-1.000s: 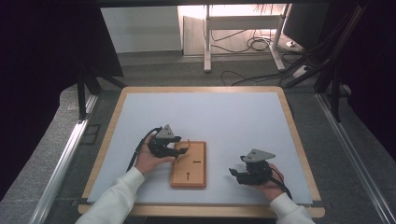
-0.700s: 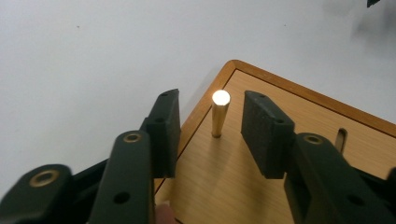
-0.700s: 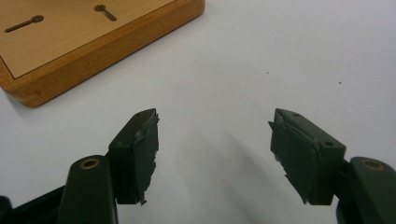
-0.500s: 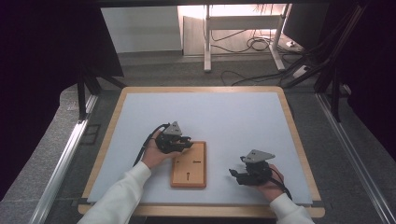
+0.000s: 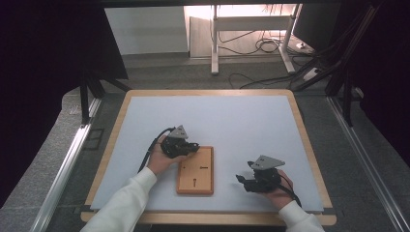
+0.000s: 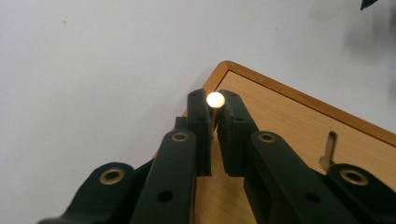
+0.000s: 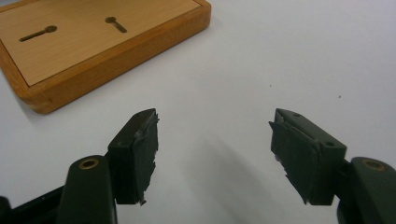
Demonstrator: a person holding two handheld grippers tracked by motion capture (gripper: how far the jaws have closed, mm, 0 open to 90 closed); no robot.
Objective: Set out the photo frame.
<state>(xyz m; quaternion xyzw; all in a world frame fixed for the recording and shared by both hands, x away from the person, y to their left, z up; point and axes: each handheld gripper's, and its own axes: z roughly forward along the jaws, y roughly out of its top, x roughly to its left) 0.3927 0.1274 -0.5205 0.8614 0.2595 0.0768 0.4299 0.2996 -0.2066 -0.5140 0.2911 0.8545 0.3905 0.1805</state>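
Observation:
A flat wooden board (image 5: 196, 170) with two keyhole slots lies near the table's front edge. My left gripper (image 5: 193, 147) hovers over the board's far left corner (image 6: 224, 67), shut on a small brass pin (image 6: 215, 100) whose round end shines between the pads. In that view one slot (image 6: 329, 145) shows on the board's face (image 6: 289, 126). My right gripper (image 5: 240, 180) rests on the white sheet to the right of the board, jaws wide apart (image 7: 212, 140) with nothing between them. The board (image 7: 93, 42) and its slots lie beyond the right gripper's jaws, up and left.
A white sheet (image 5: 232, 121) covers the wood-framed table (image 5: 309, 145). Black cables trail from both grippers. Metal rails (image 5: 67, 164) run along both table sides, and desk legs and cables sit on the floor behind.
My left gripper has moved a little toward the board's far left corner with the pin. The right gripper has stayed put.

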